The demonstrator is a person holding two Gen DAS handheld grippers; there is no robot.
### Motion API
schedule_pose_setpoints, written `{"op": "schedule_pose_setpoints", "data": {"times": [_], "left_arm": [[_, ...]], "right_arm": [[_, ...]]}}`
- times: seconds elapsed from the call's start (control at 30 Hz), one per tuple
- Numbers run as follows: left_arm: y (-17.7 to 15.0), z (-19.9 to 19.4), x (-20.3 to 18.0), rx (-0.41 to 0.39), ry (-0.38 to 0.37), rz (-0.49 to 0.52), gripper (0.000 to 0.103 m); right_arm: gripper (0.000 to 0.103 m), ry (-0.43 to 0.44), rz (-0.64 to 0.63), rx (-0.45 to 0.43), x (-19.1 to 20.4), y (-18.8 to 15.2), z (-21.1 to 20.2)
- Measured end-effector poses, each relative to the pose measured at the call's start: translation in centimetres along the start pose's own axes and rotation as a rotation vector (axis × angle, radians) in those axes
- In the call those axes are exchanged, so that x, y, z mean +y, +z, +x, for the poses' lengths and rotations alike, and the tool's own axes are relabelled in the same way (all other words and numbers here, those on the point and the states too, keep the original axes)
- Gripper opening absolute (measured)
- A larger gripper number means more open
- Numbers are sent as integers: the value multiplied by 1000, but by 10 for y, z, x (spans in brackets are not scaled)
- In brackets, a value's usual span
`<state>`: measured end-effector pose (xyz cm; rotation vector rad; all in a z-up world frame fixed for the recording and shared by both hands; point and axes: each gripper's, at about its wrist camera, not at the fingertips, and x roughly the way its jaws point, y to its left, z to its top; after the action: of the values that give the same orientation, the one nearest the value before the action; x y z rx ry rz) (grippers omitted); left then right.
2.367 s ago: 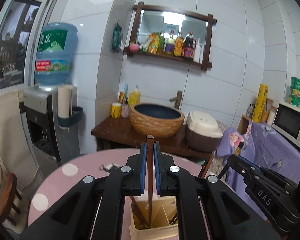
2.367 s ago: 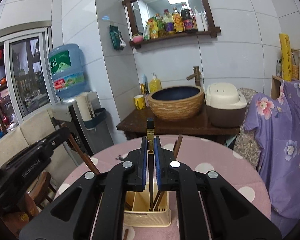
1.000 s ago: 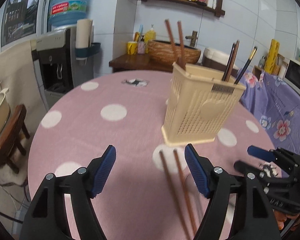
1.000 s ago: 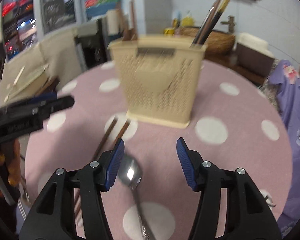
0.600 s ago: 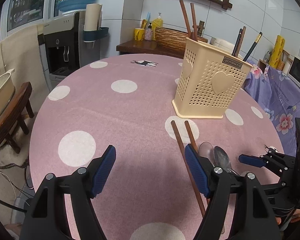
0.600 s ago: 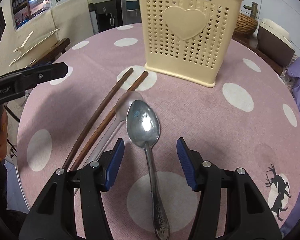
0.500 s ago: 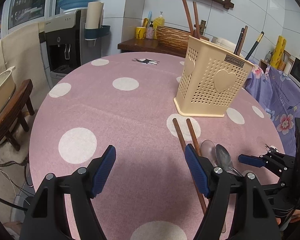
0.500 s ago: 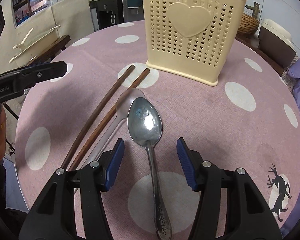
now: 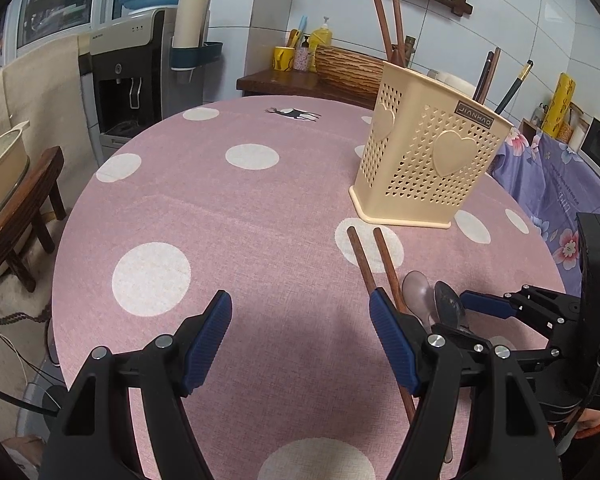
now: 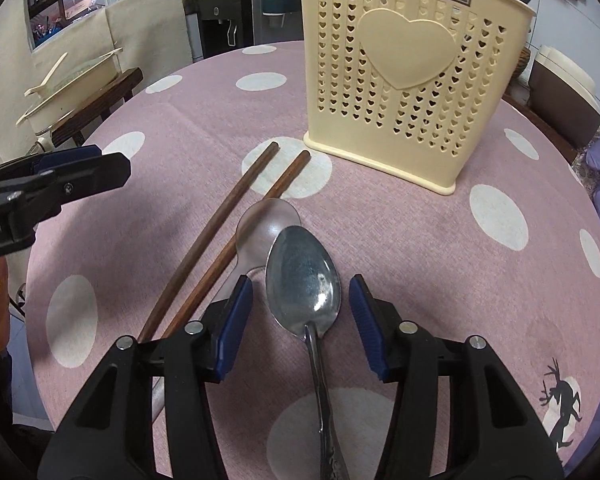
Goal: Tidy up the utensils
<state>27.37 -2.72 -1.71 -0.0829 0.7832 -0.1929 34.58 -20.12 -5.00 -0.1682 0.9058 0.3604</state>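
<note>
Closing right gripper (image 10: 301, 312) has lowered over metal spoon (image 10: 304, 280)

Each gripper (image 10: 302, 312) is built of black plastic arms, tipped with ribbed blue pads (image 10: 236, 314) and fastened by silver screws; white lettering, partly cut off, is printed on one.

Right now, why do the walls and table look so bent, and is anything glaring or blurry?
Both views are fisheye: in the left wrist view the tiled wall bows and the table edge curves, with dark corners. In the right wrist view the metal spoon shows dull reflections, no harsh glare, and the basket is sharp. Soft shadow lies on the cloth under the left hand-held gripper.
</note>
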Motion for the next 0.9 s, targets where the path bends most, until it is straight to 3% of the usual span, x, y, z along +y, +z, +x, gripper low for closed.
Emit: {"op": "schedule_pose_setpoints", "data": {"times": [0.13,0.4,0.7,0.9], "left_arm": [[0,4,-2,9,-3,3,71],[0,15,-10,37,-19,20,71],[9,41,-26,90,-42,67,67],[24,61,-39,119,-31,106,53]], "right_arm": [[40,6,-7,0,2,1,0],[39,0,17,-18,-1,2,-3],[39,3,161,-173,-21,12,-58],[39,-4,223,-268,-30,17,-97]]}}
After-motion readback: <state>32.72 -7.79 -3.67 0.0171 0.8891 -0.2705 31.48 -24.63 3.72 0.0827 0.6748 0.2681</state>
